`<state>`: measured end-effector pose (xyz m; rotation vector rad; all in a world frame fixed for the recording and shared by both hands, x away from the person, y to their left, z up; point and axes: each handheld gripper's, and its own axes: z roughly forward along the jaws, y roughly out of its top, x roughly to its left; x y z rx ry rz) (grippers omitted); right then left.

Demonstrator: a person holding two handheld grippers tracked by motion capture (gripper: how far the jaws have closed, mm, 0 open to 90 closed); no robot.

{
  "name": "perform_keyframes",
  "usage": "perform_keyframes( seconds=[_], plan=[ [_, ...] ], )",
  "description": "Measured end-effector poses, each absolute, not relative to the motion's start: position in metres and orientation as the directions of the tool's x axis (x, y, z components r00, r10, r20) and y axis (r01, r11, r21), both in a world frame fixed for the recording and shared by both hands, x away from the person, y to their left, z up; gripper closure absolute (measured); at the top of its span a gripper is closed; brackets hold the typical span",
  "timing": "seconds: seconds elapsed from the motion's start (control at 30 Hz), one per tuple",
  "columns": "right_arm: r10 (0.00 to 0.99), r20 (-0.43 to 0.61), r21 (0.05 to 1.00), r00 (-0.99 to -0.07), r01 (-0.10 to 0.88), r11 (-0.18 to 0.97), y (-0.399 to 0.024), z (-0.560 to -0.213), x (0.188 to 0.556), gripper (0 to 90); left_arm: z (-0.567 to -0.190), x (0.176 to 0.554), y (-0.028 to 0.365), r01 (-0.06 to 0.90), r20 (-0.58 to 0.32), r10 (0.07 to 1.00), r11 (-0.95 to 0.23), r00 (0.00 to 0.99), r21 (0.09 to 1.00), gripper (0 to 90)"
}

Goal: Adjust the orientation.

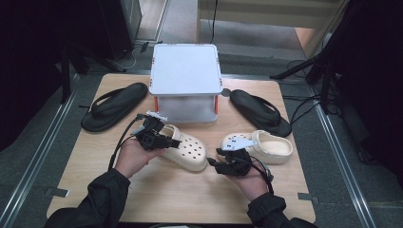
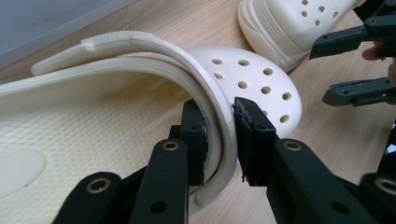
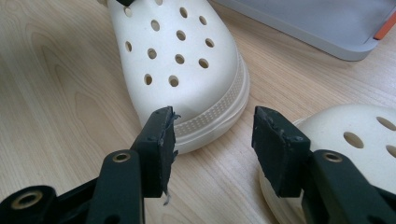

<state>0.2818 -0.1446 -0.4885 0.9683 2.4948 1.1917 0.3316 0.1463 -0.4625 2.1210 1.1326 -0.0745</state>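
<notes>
Two cream clogs lie on the wooden table (image 1: 157, 190). The left clog (image 1: 189, 152) has its holed toe toward the right clog (image 1: 268, 147). My left gripper (image 1: 172, 139) sits at the left clog's heel. In the left gripper view its jaws (image 2: 217, 135) straddle the curved heel strap (image 2: 219, 140) and rim, with the pads against both sides. My right gripper (image 1: 215, 158) hovers between the two clogs, open and empty. In the right gripper view the left clog's toe (image 3: 187, 60) lies just beyond the open jaws (image 3: 212, 135), and the right clog (image 3: 345, 135) lies at the lower right.
A white box with orange corners (image 1: 185, 78) stands at the back middle of the table. One black flip-flop (image 1: 114, 105) lies to its left and another (image 1: 260, 111) to its right. Dark stands and cables flank the table on the floor.
</notes>
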Motion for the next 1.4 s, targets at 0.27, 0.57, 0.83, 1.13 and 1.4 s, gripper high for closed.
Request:
perform_keyframes(
  seconds=[0.27,0.57,0.83,1.13,1.4],
  plan=[
    [0.639,0.086,0.755,-0.764,0.469,0.459,-0.143,-0.489,0.282,49.0,-0.457,0.331,0.15,0.727,-0.347,0.697,-0.364,0.627,0.582,63.0],
    [0.641,0.092,0.761,-0.762,0.469,0.449,-0.142,-0.488,0.281,49.0,-0.438,0.328,0.165,0.701,-0.333,0.687,-0.362,0.646,0.614,57.1],
    [0.63,0.111,0.77,-0.769,0.467,0.435,-0.138,-0.485,0.278,53.4,-0.441,0.334,0.186,0.713,-0.314,0.71,-0.369,0.63,0.596,62.9],
    [0.613,0.152,0.77,-0.775,0.481,0.418,-0.131,-0.483,0.274,66.7,-0.456,0.349,0.215,0.693,-0.274,0.717,-0.389,0.641,0.606,83.8],
    [0.606,0.197,0.779,-0.77,0.498,0.38,-0.124,-0.479,0.269,84.1,-0.47,0.362,0.23,0.697,-0.252,0.731,-0.4,0.634,0.594,90.0]
  ],
)
